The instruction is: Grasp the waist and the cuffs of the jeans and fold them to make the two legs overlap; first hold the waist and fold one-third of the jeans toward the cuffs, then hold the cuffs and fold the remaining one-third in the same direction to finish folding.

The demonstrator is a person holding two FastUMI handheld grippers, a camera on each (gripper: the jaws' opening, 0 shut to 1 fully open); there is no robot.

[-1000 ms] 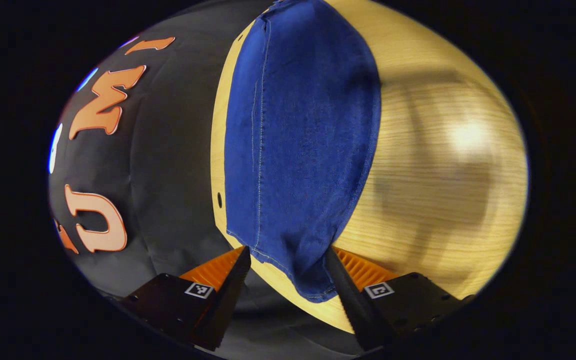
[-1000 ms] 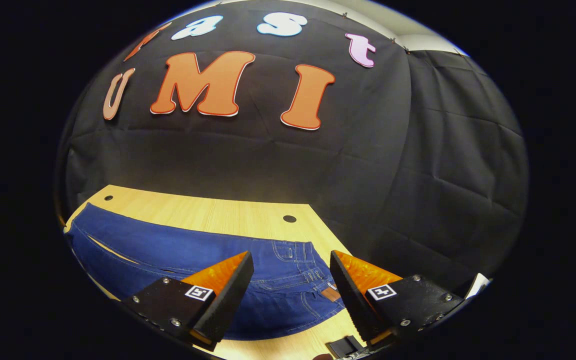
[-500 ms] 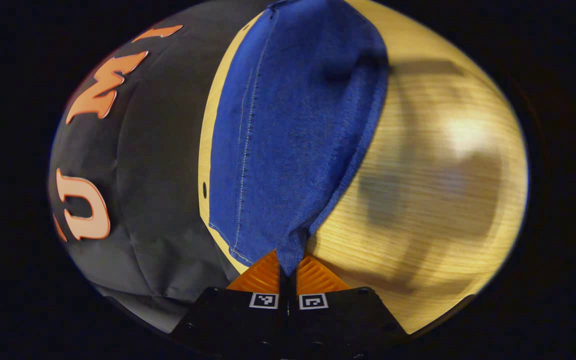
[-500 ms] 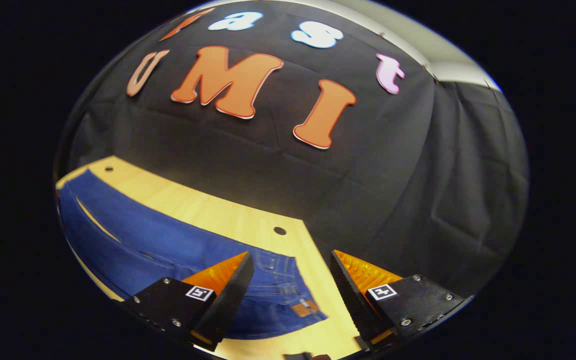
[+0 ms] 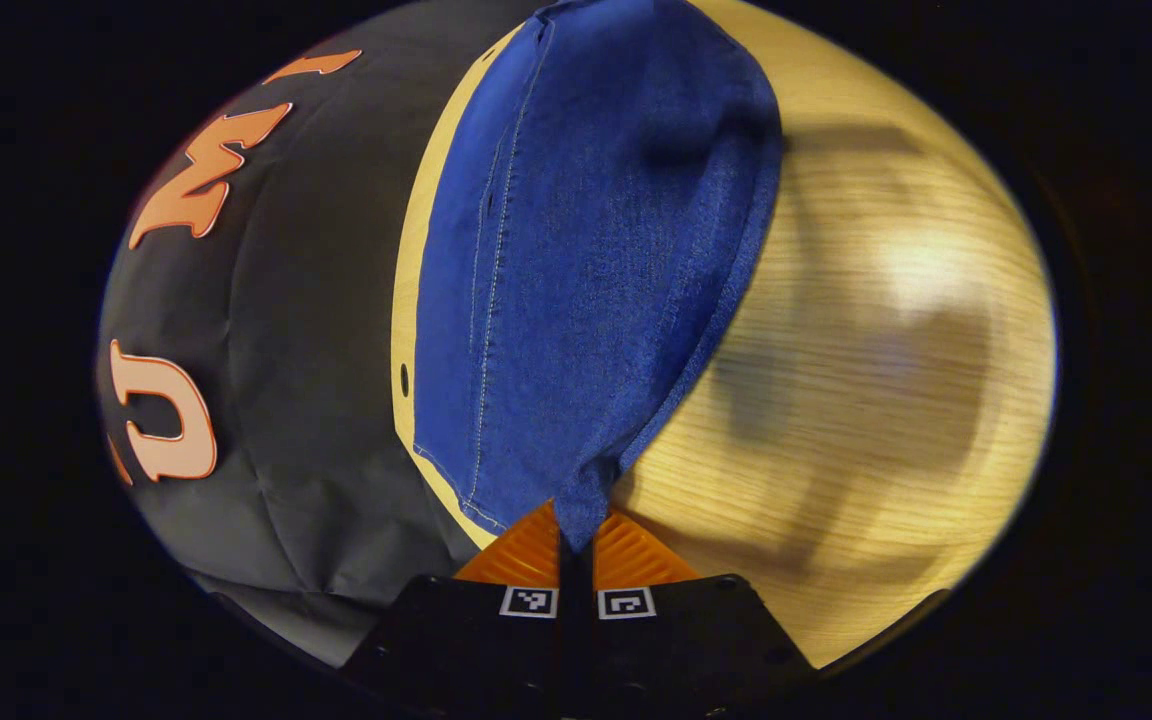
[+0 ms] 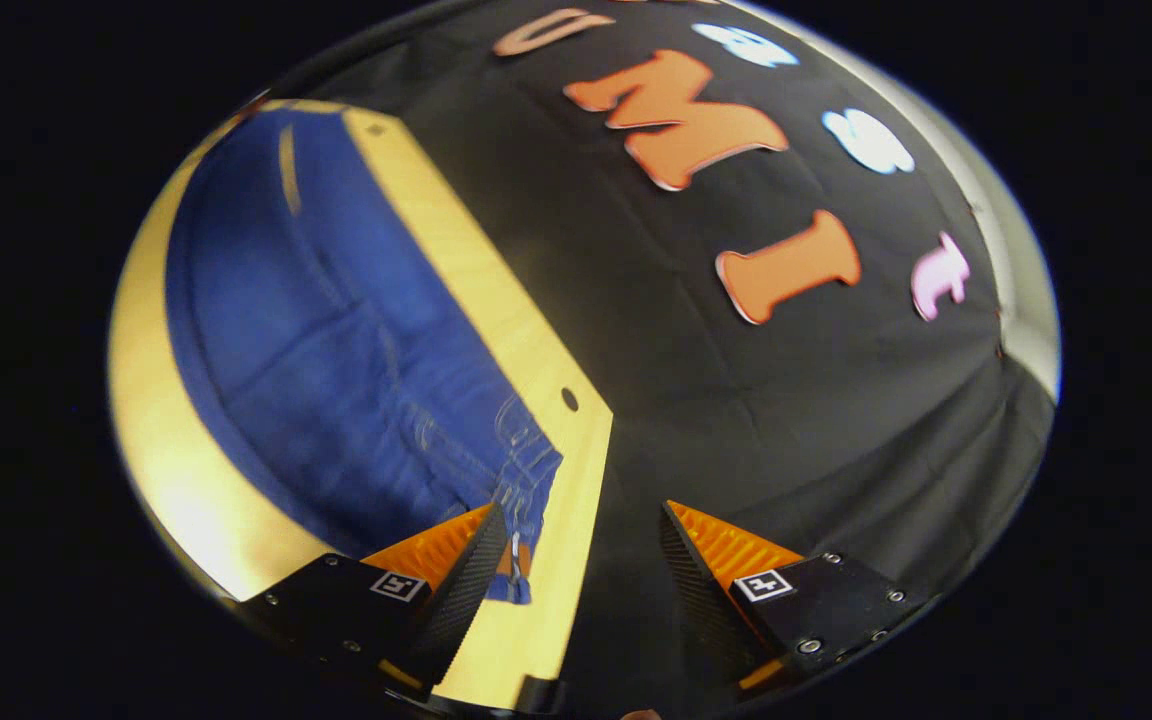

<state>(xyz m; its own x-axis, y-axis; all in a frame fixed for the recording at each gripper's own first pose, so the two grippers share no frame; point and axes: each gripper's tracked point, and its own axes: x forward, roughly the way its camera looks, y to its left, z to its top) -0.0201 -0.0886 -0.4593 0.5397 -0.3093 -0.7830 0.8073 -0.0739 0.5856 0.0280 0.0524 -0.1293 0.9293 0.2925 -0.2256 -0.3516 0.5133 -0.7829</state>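
Note:
Blue jeans [image 5: 586,260] lie stretched along the far edge of a wooden table [image 5: 866,400]. In the left gripper view my left gripper [image 5: 576,545] is shut on the cuff end, and the denim rises from between its fingers and runs away up the frame. In the right gripper view the jeans [image 6: 336,340] lie to the left, their waist with belt loops and a patch [image 6: 526,480] nearest. My right gripper [image 6: 581,550] stands open by the table's right edge, its left finger over the waist corner, nothing between the fingers.
The black cloth wall [image 6: 786,400] hangs close behind the table. Small round holes [image 6: 569,398] mark the table's corners. Bare wood with soft shadows [image 5: 886,330] spreads beside the jeans in the left gripper view.
My left gripper went from open to shut on the cuff a second ago and has held since. My right gripper has swung and tilted toward the waist end, staying open.

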